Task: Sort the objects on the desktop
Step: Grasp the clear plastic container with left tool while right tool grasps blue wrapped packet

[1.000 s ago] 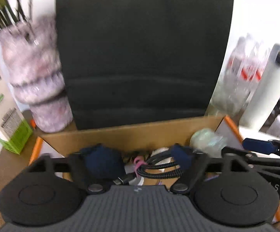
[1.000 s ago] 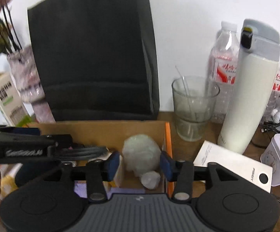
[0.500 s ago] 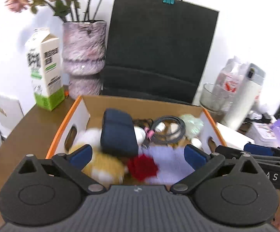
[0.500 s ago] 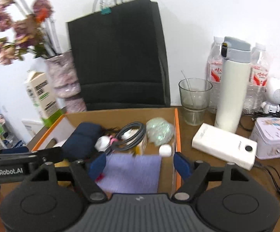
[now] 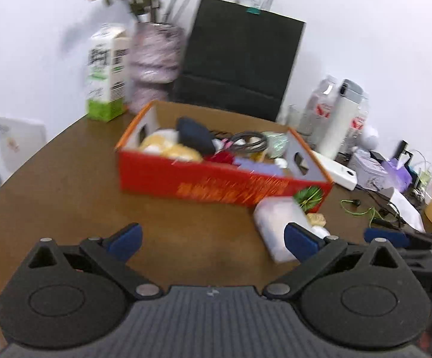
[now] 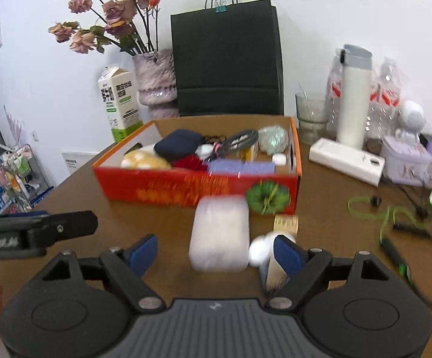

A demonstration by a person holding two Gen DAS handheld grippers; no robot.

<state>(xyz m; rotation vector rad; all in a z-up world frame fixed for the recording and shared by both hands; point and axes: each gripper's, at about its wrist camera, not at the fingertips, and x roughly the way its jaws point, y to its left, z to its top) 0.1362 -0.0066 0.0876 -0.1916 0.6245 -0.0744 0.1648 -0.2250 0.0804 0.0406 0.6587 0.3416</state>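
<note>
Left gripper (image 5: 213, 238) spread wide, empty, right gripper (image 6: 216, 252) jaws opening, white packet (image 6: 218, 232) ungripped between them

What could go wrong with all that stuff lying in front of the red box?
The blurry white packet lies close to a small white ball, so a grab might knock the ball rolling. The loose green cord and the black cable on the brown table could snag the right tongs, whose jaws are opening. The red cardboard box already looks full.
</note>
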